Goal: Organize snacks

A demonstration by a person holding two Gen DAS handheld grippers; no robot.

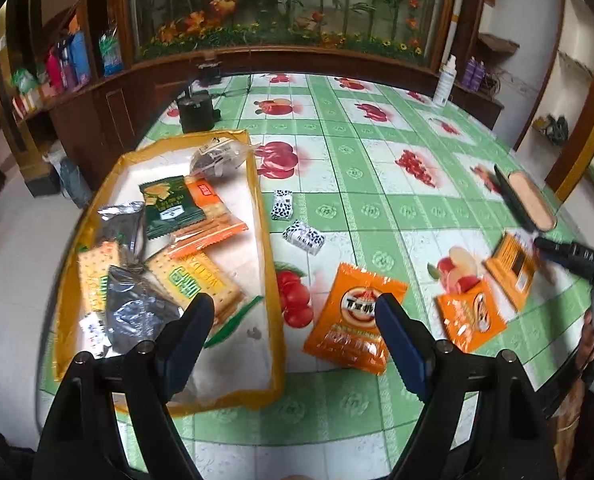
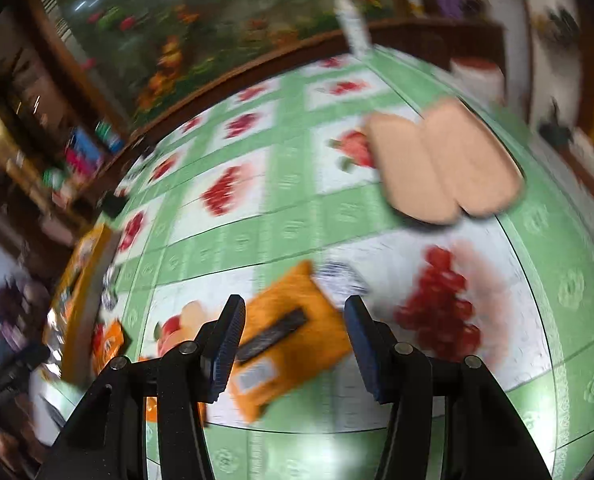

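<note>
A clear tray with a yellow rim (image 1: 267, 216) lies at the left of the table and holds several snack packets: cracker packs, a green packet (image 1: 169, 206) and silver foil packs. My left gripper (image 1: 295, 312) is open and empty above the tray's near right edge. An orange snack packet (image 1: 353, 320) lies just right of it. Two small black-and-white candies (image 1: 303, 237) lie beyond. My right gripper (image 2: 293, 320) is open, low over a face-down orange packet (image 2: 293, 336); whether it touches is blurred. Another orange packet (image 1: 471, 316) lies close by.
An open glasses case with a pink lining (image 2: 445, 164) lies on the table's right side. A black device (image 1: 195, 110) and a white spray bottle (image 1: 445, 80) stand at the far edge. Wooden cabinets and shelves surround the table. The table edge is close on the right.
</note>
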